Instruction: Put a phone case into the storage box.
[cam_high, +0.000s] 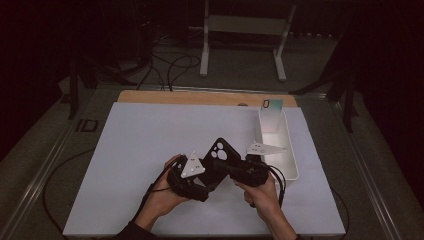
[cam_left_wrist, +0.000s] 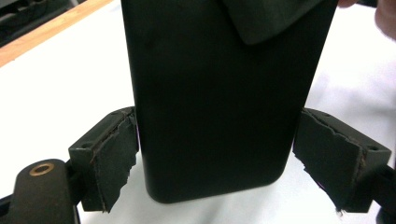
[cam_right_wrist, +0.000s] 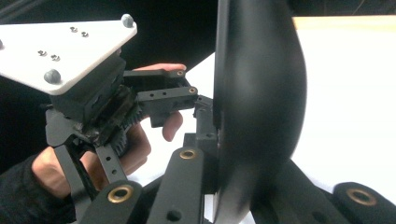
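A black phone case (cam_high: 220, 152) with camera holes near its top is held up over the white mat (cam_high: 145, 135), between both hands. My left gripper (cam_high: 207, 177) spans the case (cam_left_wrist: 219, 102) across its width near the lower end, and both torn pads (cam_left_wrist: 112, 158) press on its side edges. My right gripper (cam_high: 230, 169) comes from the right and is shut on the case (cam_right_wrist: 257, 102), seen edge-on between its jaws in the right gripper view. The left gripper (cam_right_wrist: 107, 102), with its grey plate and the hand holding it, shows there too.
A long white bin (cam_high: 292, 167) stands at the right side of the mat, with a pale card (cam_high: 272, 107) upright at its far end. A wooden table edge (cam_high: 200, 97) runs along the back. Cables and a white stand lie on the floor beyond.
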